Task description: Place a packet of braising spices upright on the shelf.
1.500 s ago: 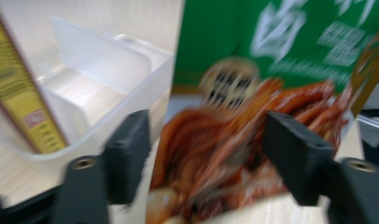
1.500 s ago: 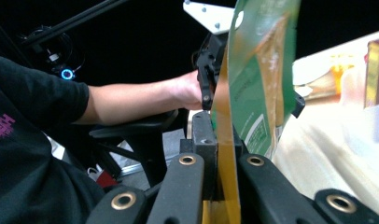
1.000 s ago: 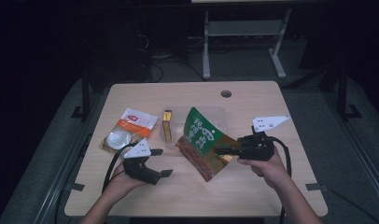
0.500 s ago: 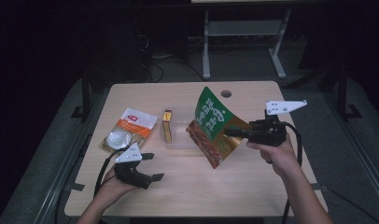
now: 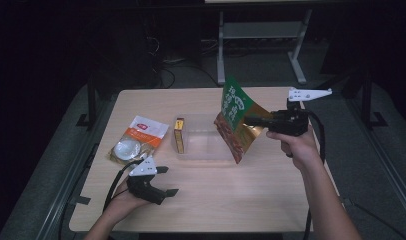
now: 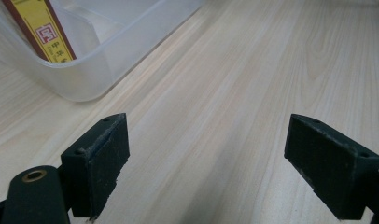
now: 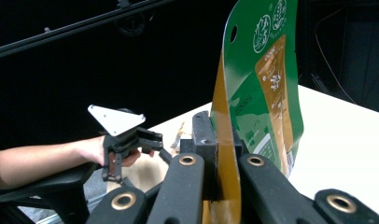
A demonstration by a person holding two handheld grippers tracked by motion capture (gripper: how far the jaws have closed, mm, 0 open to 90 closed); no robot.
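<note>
A green and orange snack bag (image 5: 236, 117) hangs in the air above the right end of a clear plastic tray (image 5: 203, 150), held upright by its edge. My right gripper (image 5: 251, 121) is shut on the snack bag (image 7: 257, 98), with the foil edge squeezed between its pads. My left gripper (image 5: 166, 181) rests low near the table's front left, jaws wide open and nothing between its fingers (image 6: 96, 163). A yellow box (image 5: 179, 135) stands in the tray's left end (image 6: 43, 32).
An orange and white packet (image 5: 141, 137) with a round clear lid on it lies at the table's left. The wooden table (image 5: 241, 200) has bare surface in front of the tray. The other hand with its gripper (image 7: 124, 140) is seen far off.
My right gripper has lifted the snack bag off the table and carried it up and to the right. The clear tray beneath is now uncovered. The left gripper has stayed put.
</note>
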